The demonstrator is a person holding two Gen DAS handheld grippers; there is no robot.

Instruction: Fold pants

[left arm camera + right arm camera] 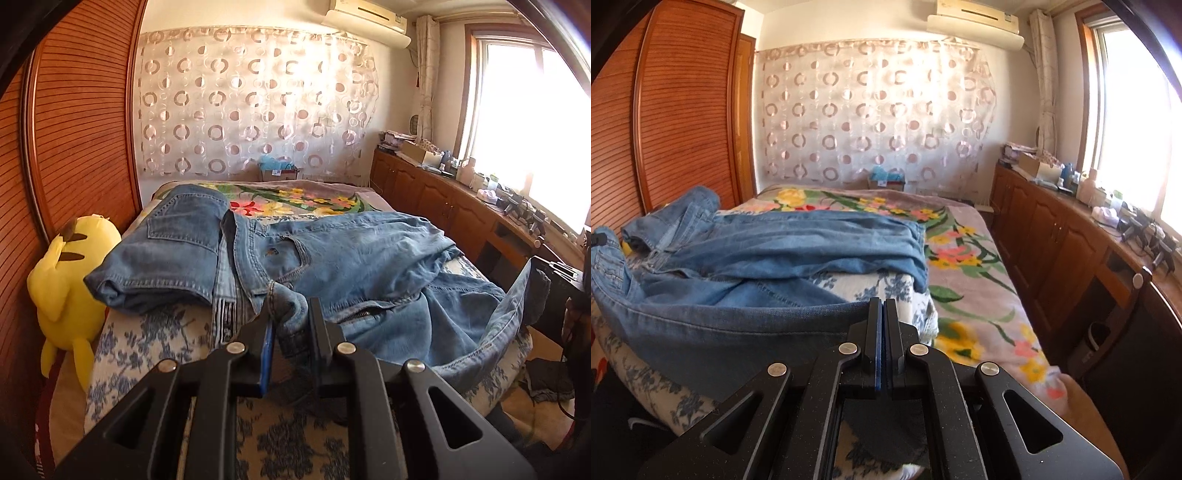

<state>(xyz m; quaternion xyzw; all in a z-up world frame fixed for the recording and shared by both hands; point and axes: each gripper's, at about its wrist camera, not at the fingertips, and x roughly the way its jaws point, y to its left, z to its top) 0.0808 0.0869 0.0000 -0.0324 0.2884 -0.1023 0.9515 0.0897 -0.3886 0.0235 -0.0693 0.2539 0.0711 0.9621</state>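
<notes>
Where hidden rightward, plush toy [70,280] leftward.

Pants [351,254]: faded blue denim, matt, visible stitching. Both claws, left [290,314] and right [882,314], are matt black plastic (shiny metal rivets, blue pad edges). Wardrobe [81,122] is ribbed glossy wood; bedspread [979,295] looks like soft floral fleece.

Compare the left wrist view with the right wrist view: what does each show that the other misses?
Only the left wrist view shows the yellow plush toy beside the bed, the folded jeans, and the left claw pinching bunched waistband denim. Only the right wrist view shows the right claw shut on a pant-leg edge and the flowered blanket's near end. Both show the unfolded jeans, the circle-patterned curtain, and the air conditioner.
</notes>
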